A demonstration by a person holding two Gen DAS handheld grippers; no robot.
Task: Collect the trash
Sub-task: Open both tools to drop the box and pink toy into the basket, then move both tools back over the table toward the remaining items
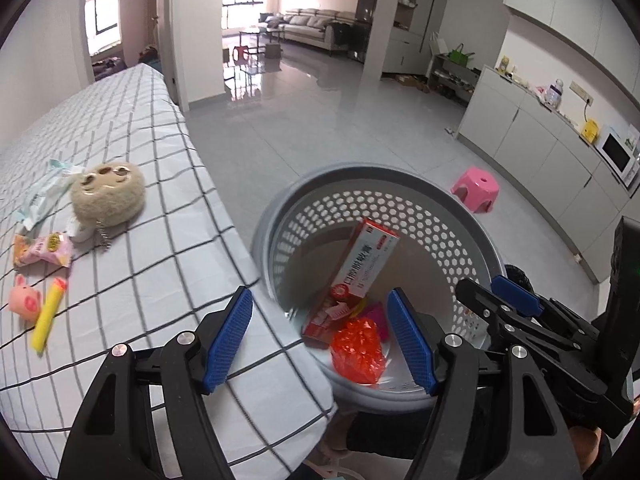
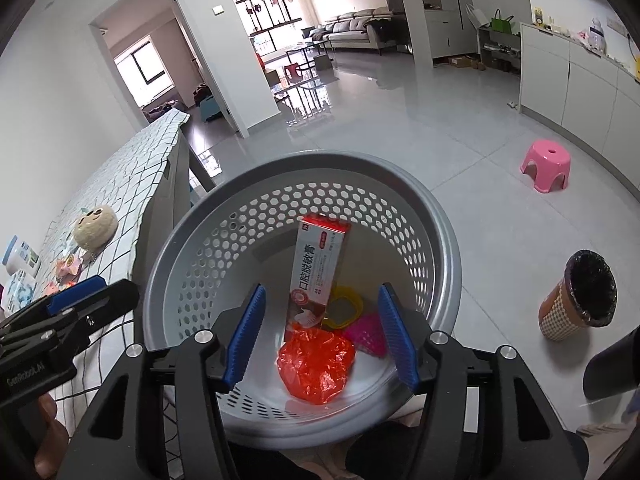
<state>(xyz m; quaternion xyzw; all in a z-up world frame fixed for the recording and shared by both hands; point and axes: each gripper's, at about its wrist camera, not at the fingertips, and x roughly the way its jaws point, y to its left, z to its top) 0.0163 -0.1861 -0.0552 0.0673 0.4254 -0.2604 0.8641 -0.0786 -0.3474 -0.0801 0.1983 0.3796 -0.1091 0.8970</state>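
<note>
A grey perforated basket (image 1: 460, 224) (image 2: 440, 240) stands on the floor beside the table. In it lie a red and white toothpaste box (image 1: 366, 262) (image 2: 316, 268), a crumpled red plastic bag (image 1: 358, 350) (image 2: 316, 364), a pink item (image 2: 370, 336) and a yellow ring (image 2: 344, 306). My left gripper (image 1: 320, 338) is open and empty over the basket's near left rim. My right gripper (image 2: 322, 334) is open and empty above the basket. On the checked tablecloth (image 1: 132, 128) lie a pink snack wrapper (image 1: 44, 250), a pale green wrapper (image 1: 44, 194), a yellow tube (image 1: 48, 314), a pink pig toy (image 1: 26, 298) and a plush toy (image 1: 108, 194).
A pink stool (image 1: 476, 188) (image 2: 546, 164) stands on the tiled floor to the right. A small patterned bin with a black liner (image 2: 576, 296) stands right of the basket. White cabinets with a microwave (image 1: 616, 154) line the right wall. The right gripper shows in the left wrist view (image 1: 516, 292).
</note>
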